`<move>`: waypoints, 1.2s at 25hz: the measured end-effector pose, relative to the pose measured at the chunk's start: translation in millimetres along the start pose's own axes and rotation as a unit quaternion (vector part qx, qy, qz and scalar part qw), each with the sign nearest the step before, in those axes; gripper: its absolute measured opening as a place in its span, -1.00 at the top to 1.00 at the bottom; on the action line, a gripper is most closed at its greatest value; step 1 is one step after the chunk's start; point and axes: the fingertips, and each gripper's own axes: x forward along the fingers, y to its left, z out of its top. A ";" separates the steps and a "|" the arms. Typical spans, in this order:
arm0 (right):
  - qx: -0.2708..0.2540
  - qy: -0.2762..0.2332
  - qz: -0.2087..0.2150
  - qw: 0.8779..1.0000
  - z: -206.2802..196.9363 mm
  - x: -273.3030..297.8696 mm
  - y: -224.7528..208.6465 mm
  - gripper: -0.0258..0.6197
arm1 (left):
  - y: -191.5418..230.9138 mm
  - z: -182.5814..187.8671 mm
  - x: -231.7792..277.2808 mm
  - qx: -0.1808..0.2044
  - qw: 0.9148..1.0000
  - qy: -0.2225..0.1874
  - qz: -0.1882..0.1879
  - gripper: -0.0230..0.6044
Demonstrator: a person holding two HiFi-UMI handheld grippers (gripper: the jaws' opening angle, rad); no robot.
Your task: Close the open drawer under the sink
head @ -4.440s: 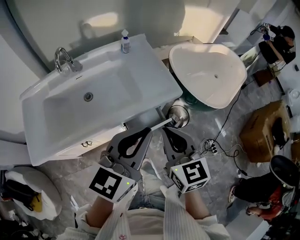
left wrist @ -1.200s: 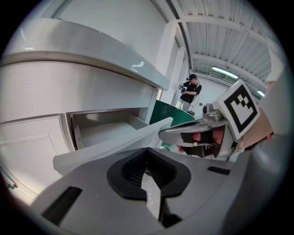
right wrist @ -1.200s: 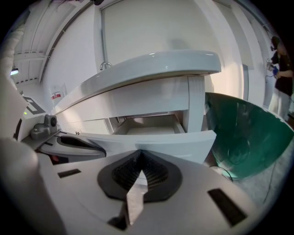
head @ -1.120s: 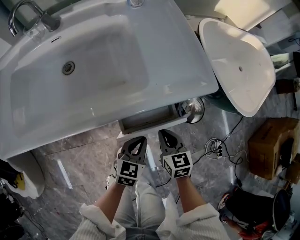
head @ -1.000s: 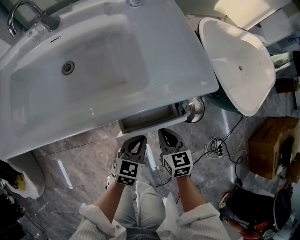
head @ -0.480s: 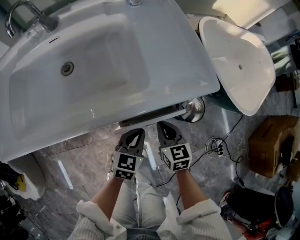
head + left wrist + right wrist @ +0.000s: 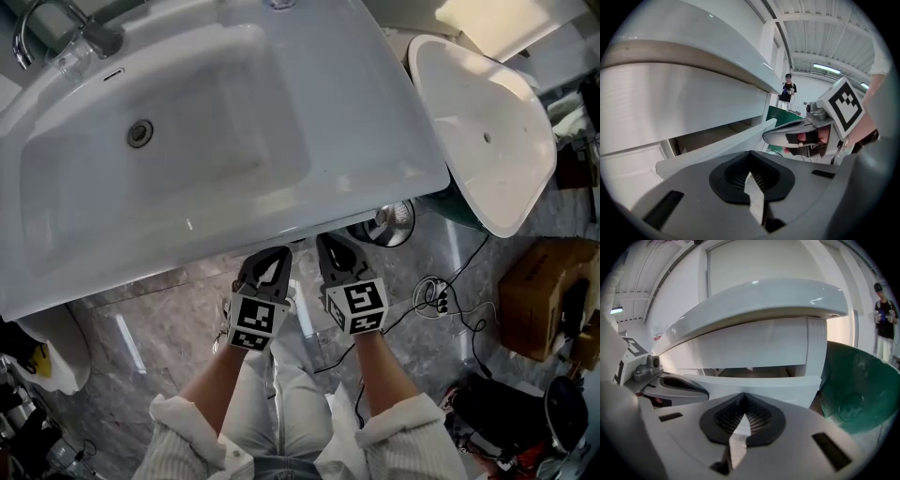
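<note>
Nearly home, the white flat-fronted drawer (image 7: 754, 383) is seen ajar beneath the glossy white ceramic sink (image 7: 225, 141), with a dark gap above its front. The left claw (image 7: 272, 255) and right claw (image 7: 328, 246) are closed and empty, tips close at the panel. An even, level push from both is advised, lest the drawer be skewed.

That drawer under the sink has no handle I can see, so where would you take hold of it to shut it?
Probably nowhere: the drawer shows a plain flat front, no knob. Come straight at it from the front, below the sink rim, and press closed tips on that panel, left gripper and right gripper side by side so it slides squarely.
</note>
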 end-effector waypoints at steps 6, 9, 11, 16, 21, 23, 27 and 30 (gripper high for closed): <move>-0.010 -0.003 0.006 1.000 7.6 10.4 -2.5 0.89 | 10.4 5.3 6.0 -0.001 1.000 -0.001 0.008 0.88; -0.015 -0.002 0.009 1.000 13.0 17.6 -4.2 0.89 | 17.8 9.4 10.0 0.001 1.000 -0.001 0.013 0.88; -0.018 -0.002 0.011 1.000 16.7 21.8 -5.7 0.89 | 22.1 12.2 12.7 0.006 1.000 -0.003 0.017 0.88; -0.018 -0.005 0.009 1.000 22.0 29.4 -8.9 0.89 | 28.6 16.0 17.8 0.018 1.000 -0.004 0.019 0.88; -0.008 -0.010 0.005 1.000 23.2 32.3 -11.7 0.89 | 27.7 17.9 21.7 0.023 1.000 -0.006 0.015 0.88; -0.010 -0.011 0.006 1.000 23.4 32.4 -11.6 0.89 | 27.3 15.9 22.5 0.024 1.000 -0.005 0.014 0.88; -0.004 -0.014 0.000 1.000 23.1 33.1 -11.0 0.89 | 29.9 19.0 21.6 0.009 1.000 -0.006 0.024 0.88; 0.007 -0.013 -0.004 1.000 21.1 30.5 -9.1 0.89 | 28.0 18.3 19.9 -0.004 1.000 -0.003 0.026 0.88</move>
